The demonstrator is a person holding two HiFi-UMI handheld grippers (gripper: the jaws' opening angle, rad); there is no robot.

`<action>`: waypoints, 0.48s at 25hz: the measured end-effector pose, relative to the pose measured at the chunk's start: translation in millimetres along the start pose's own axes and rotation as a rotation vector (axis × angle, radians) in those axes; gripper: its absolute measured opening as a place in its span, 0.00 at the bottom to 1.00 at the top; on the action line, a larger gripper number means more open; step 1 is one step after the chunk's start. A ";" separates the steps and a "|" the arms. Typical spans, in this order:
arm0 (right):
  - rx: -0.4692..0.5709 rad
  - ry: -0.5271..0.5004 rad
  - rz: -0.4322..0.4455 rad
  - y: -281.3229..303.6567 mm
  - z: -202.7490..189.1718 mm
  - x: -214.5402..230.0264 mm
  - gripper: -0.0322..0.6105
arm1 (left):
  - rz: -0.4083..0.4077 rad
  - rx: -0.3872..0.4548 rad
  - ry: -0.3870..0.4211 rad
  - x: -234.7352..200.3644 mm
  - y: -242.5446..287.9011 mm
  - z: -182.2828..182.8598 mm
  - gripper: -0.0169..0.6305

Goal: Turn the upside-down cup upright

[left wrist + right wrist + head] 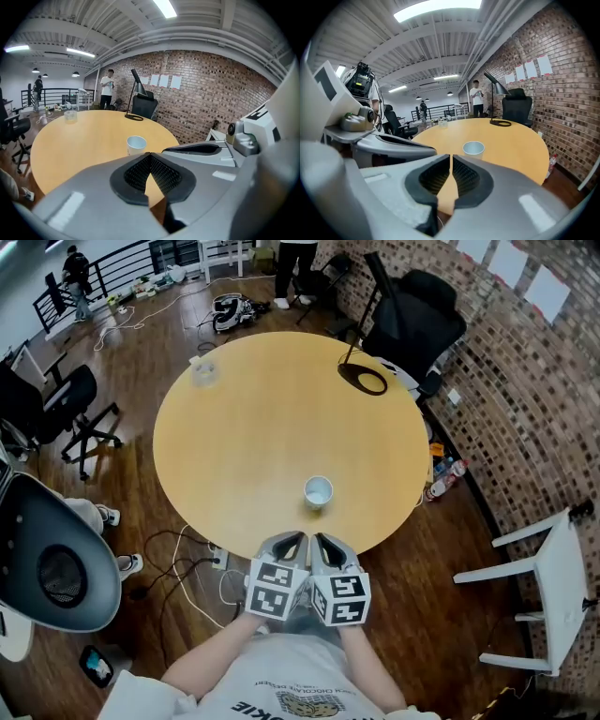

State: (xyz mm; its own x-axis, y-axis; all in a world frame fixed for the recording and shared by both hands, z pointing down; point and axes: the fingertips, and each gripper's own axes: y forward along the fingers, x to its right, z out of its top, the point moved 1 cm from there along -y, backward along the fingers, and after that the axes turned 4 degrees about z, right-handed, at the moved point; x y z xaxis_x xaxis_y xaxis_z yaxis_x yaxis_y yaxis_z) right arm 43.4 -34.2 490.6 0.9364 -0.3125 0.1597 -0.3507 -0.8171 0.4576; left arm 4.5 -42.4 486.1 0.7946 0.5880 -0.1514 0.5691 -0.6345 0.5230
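Already upright, white cup (318, 492) near table (253, 442) edge, clear container (204, 370) opposite

Round tabletop (244, 442), clear tub (204, 371) near its far left edge, black lamp base (365, 380) at far right edge, white chair (551, 585) off right.

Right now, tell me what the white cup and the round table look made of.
White cup: probably paper or thin plastic, matte; plain thin wall, no gloss. Round table: wood or wood-look laminate, smooth satin; even yellow-tan top, no grain visible.
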 end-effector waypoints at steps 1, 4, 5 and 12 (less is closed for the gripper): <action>-0.001 -0.005 0.004 4.6 2.5 6.1 0.06 | 0.007 0.000 0.002 -1.5 6.4 2.5 0.03; -0.006 -0.018 0.003 19.3 6.6 24.9 0.07 | 0.038 0.005 -0.016 -10.1 26.8 8.0 0.03; -0.011 -0.019 0.003 23.5 7.3 32.2 0.08 | 0.049 0.003 -0.027 -12.3 33.3 10.8 0.03; -0.077 -0.012 0.050 45.4 -5.9 72.8 0.27 | 0.137 -0.036 -0.066 -20.4 59.2 14.2 0.03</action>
State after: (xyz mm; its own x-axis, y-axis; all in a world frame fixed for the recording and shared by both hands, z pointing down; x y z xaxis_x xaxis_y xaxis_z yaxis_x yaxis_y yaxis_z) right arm 95.7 -91.1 528.1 0.9173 -0.3580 0.1741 -0.3947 -0.7610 0.5148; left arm 25.0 -99.1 508.3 0.8769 0.4625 -0.1307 0.4478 -0.6873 0.5720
